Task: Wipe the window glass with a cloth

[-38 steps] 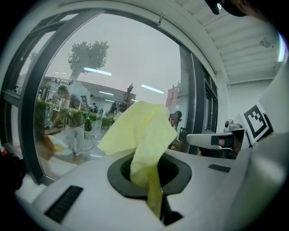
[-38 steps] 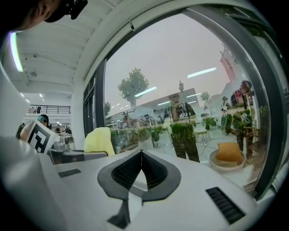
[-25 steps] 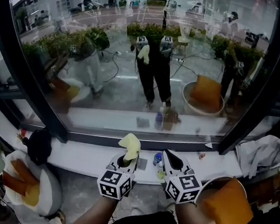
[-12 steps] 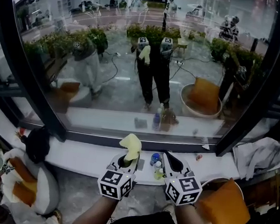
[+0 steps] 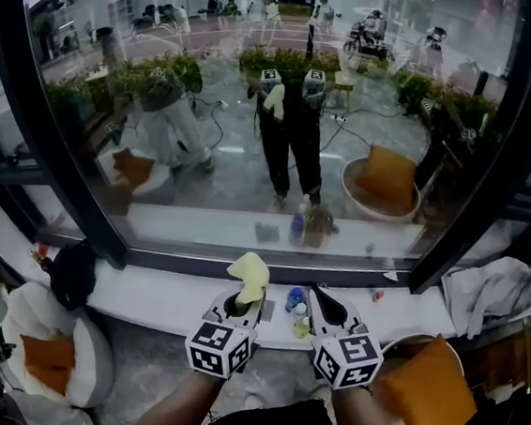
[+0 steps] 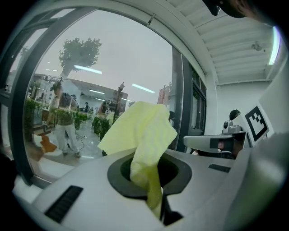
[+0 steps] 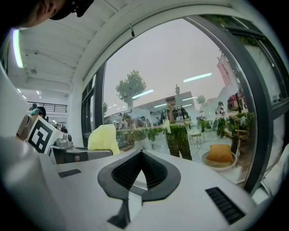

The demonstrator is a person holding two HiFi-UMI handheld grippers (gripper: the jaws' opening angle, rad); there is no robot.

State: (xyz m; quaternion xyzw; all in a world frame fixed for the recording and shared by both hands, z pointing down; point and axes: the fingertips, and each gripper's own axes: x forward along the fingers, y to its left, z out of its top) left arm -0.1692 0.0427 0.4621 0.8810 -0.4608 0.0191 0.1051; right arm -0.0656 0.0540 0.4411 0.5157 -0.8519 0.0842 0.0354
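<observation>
Yellow cloth (image 5: pixel 248 273) sticks up from my left gripper (image 5: pixel 240 300), which pinches its bottom end, and the window glass (image 5: pixel 224 155) is ahead and higher up, not touched yet, while my right gripper (image 5: pixel 320 302) beside it is closed on nothing

Dark-framed window (image 5: pixel 257 112) above a white sill (image 5: pixel 162 298), grey floor (image 5: pixel 159 370) beneath, orange cushions (image 5: pixel 431 389) in round white chairs (image 5: pixel 91 349) at both sides, ribbed white ceiling (image 6: pixel 235 49) with a strip light (image 6: pixel 274 43) overhead.
</observation>
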